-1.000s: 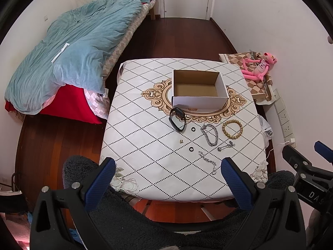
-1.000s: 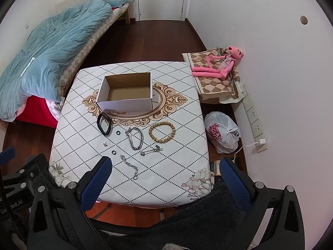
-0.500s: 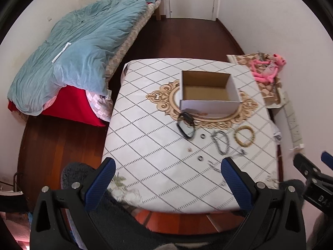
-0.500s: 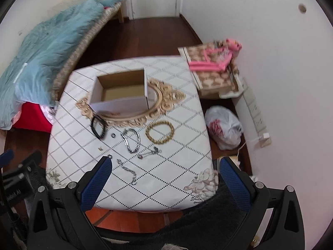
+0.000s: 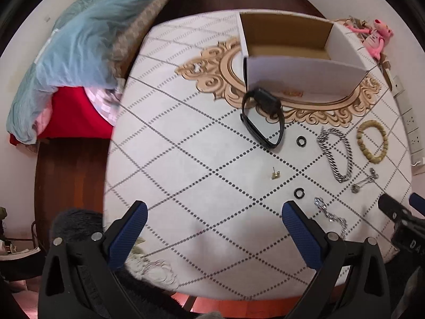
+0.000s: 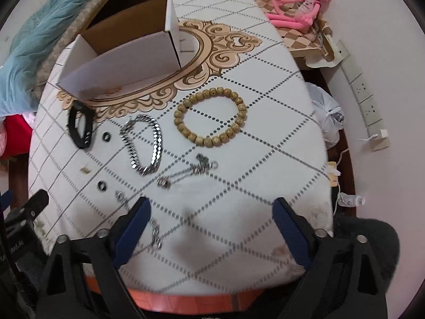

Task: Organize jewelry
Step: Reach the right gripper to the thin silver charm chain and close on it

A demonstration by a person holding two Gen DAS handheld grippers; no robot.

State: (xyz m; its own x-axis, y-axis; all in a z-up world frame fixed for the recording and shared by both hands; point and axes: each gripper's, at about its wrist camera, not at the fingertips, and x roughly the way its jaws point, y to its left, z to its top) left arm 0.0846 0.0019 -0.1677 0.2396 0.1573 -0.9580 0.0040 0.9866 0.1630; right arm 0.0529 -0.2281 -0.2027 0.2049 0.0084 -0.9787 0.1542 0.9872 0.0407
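Jewelry lies on a quilted white table (image 5: 186, 159) in front of an open white box (image 5: 305, 71) (image 6: 119, 63): a black watch band (image 5: 261, 117) (image 6: 79, 125), a silver chain bracelet (image 5: 336, 156) (image 6: 143, 143), a wooden bead bracelet (image 5: 372, 141) (image 6: 209, 115), two black rings (image 5: 301, 141), a gold earring (image 5: 275, 175), a pendant necklace (image 6: 191, 172) and a thin chain (image 5: 329, 215) (image 6: 155, 234). My left gripper (image 5: 212, 212) hangs open above bare cloth. The jaws of my right gripper (image 6: 209, 212) are closing, with nothing between them; the thin chain lies by its left finger.
A bed with a blue duvet (image 5: 79, 40) stands left of the table. A pink plush toy (image 6: 300, 13), a white plastic bag (image 6: 324, 117) and wall sockets (image 6: 366, 98) are on the right. The table's front edge runs just under both grippers.
Both grippers have dropped steeply toward the table, so the jewelry now looks much larger and closer. The right gripper's fingers stand slightly nearer each other.
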